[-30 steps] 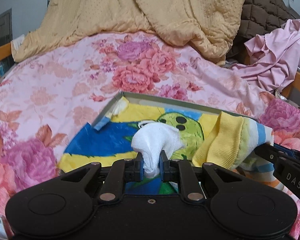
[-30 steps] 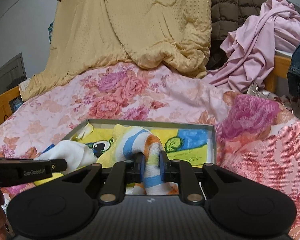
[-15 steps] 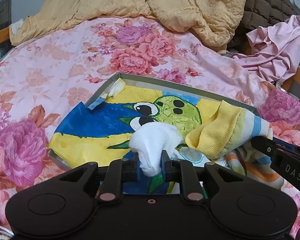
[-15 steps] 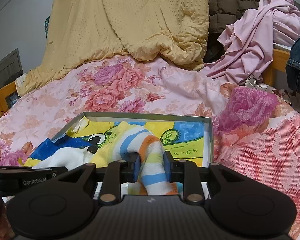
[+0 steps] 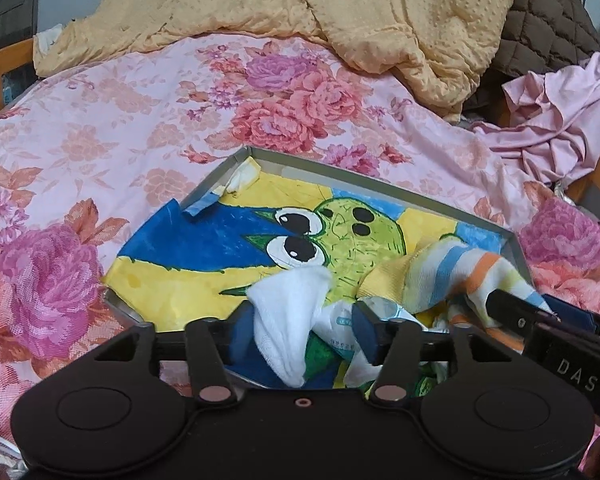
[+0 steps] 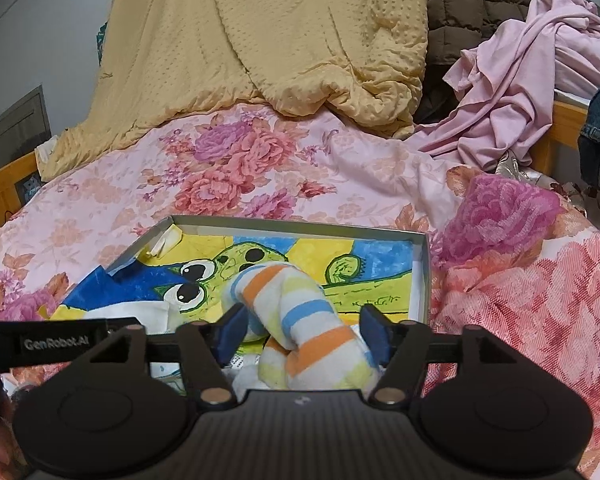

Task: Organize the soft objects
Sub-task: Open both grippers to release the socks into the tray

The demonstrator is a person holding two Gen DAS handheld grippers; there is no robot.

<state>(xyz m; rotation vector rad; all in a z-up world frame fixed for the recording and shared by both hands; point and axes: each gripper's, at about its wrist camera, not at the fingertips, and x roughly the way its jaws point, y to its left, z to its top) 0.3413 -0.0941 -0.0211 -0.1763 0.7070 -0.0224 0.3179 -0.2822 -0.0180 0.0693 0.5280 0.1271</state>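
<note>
Socks lie in the shallow box [image 5: 384, 178] on the floral bed [image 5: 100, 120]. My left hand-held gripper [image 5: 304, 330] has just been opening; the white sock [image 5: 288, 308] sags between its spread jaws, touching only the left pad. My right hand-held gripper [image 6: 302, 332] has likewise just parted, the striped sock [image 6: 300, 316] lying loose between.

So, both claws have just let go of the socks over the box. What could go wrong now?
1. The white sock lies against the left claw's left pad; both claws' jaws have just been opening, so pulling back may drag it out of the box.
2. The striped sock sits at the box's near side between the right claw's pads and may catch likewise.
3. The painted paper hangs over the left rim and could shift.
</note>
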